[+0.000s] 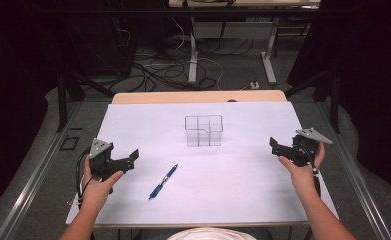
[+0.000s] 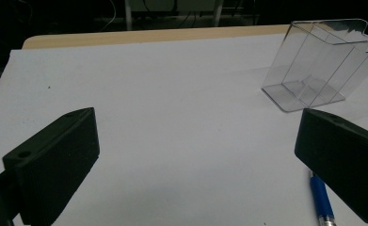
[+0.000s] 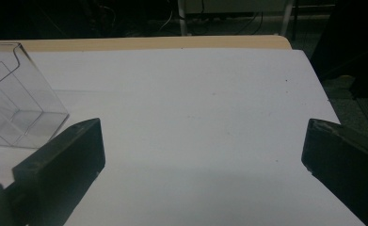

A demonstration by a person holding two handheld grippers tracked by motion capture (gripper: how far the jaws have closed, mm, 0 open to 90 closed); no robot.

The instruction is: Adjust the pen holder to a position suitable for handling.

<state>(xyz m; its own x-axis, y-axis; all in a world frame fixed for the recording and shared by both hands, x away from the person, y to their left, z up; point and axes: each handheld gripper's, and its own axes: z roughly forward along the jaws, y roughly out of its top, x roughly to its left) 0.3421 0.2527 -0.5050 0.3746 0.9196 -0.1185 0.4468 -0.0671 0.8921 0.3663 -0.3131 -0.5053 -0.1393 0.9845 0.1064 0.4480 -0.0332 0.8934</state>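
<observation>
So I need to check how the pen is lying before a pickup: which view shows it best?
The high view: the whole blue pen lies slantwise on the white table, in front of the clear holder. The left gripper view catches just one end beside a jaw.

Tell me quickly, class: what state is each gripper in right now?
Left gripper: open, holding nothing; the blue pen lies on the table beside it.
Right gripper: open, holding nothing.

Lab: cable-strewn floor [image 1: 168,70], white-topped test table [image 1: 243,165]
</observation>
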